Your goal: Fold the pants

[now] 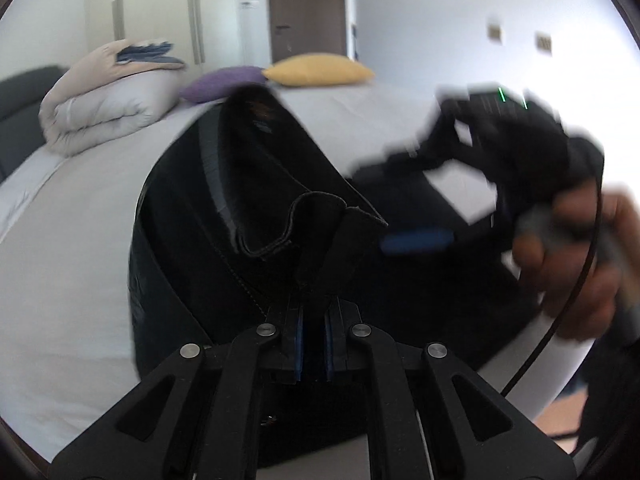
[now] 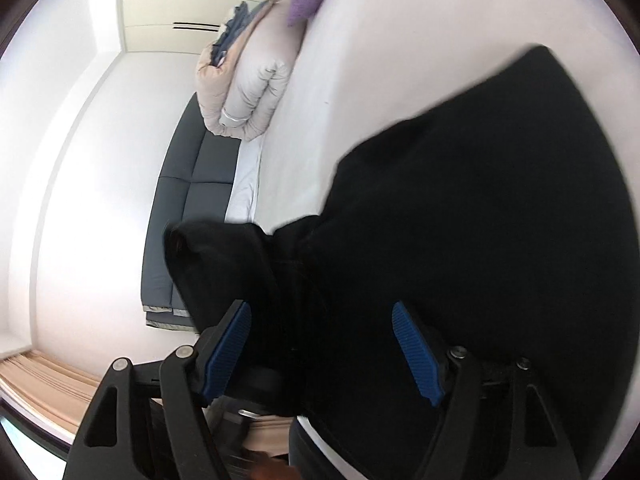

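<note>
Black pants [image 1: 192, 240] lie bunched on the white bed [image 1: 60, 260]. In the left wrist view my left gripper [image 1: 314, 304] is shut on a raised fold of them near a stitched hem [image 1: 280, 240]. To its right a person's hand [image 1: 572, 264] holds my right gripper, blurred, with one blue pad [image 1: 416, 238] showing over the cloth. The right wrist view is rolled sideways. There my right gripper [image 2: 320, 312] stands open, its blue pads [image 2: 228, 348] wide apart. The pants [image 2: 480, 200] fill the space beyond and between the pads, and neither pad presses on them.
A folded duvet [image 1: 104, 96] sits at the head of the bed by a dark headboard [image 1: 20, 96]. Purple [image 1: 220, 86] and yellow [image 1: 320, 70] cushions lie at the far edge. Behind them stand a wardrobe [image 1: 192, 12] and a brown door [image 1: 308, 8]. White sheet shows left of the pants.
</note>
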The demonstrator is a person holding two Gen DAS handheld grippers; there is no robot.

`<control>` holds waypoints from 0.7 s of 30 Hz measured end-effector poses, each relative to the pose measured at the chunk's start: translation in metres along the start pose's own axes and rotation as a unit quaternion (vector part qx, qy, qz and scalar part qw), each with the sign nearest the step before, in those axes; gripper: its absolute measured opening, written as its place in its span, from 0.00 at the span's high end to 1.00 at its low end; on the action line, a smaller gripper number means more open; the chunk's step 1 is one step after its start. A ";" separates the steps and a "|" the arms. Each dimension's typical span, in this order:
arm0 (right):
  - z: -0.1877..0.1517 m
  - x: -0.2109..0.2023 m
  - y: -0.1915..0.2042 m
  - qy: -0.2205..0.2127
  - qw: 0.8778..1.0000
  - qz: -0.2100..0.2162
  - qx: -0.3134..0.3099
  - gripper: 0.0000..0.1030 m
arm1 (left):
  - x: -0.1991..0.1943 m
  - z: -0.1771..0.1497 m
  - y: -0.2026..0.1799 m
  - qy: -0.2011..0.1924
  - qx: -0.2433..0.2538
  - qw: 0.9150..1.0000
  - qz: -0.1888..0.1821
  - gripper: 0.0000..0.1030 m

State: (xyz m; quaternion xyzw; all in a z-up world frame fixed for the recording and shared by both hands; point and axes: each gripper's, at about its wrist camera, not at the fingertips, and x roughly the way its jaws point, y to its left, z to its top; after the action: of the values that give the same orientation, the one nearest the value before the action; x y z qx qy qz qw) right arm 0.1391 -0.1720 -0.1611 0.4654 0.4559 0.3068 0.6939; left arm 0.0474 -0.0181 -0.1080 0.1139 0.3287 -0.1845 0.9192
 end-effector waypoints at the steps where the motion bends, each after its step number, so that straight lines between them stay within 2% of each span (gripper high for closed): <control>1: -0.001 -0.003 -0.003 0.005 1.000 0.005 0.001 0.27 | 0.004 -0.005 -0.010 0.006 0.016 1.000 0.002 0.94; 5: -0.001 -0.001 0.000 0.025 1.000 -0.008 -0.015 0.27 | 0.013 -0.012 -0.044 0.007 0.081 0.996 0.026 0.94; 11: 0.002 0.004 0.008 0.037 0.998 -0.034 -0.027 0.27 | 0.021 -0.013 -0.058 0.000 0.118 0.992 0.049 0.94; 14: 0.002 0.003 0.009 0.035 0.999 -0.027 -0.018 0.25 | 0.021 -0.021 -0.076 -0.013 0.166 0.984 0.065 0.94; 16: 0.003 0.004 0.009 0.038 0.997 -0.057 -0.025 0.26 | 0.019 -0.033 -0.091 -0.028 0.211 0.974 0.077 0.94; 18: 0.006 0.010 0.018 0.044 0.995 -0.085 -0.033 0.38 | 0.021 -0.040 -0.105 -0.038 0.247 0.964 0.087 0.94; 19: 0.006 0.012 0.019 0.048 0.993 -0.098 -0.039 0.50 | 0.024 -0.043 -0.107 -0.040 0.259 0.961 0.091 0.94; 20: 0.005 0.011 0.019 0.051 0.992 -0.109 -0.045 0.57 | 0.026 -0.044 -0.109 -0.040 0.265 0.959 0.093 0.94; 21: 0.005 0.010 0.019 0.051 0.990 -0.120 -0.050 0.60 | 0.029 -0.046 -0.109 -0.039 0.268 0.958 0.094 0.94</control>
State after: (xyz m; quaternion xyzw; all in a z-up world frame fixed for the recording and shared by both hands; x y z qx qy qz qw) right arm 0.1474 -0.1578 -0.1463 0.3558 0.5268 0.2670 0.7243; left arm -0.0030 -0.1090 -0.1712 0.3787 0.2186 -0.1831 0.8805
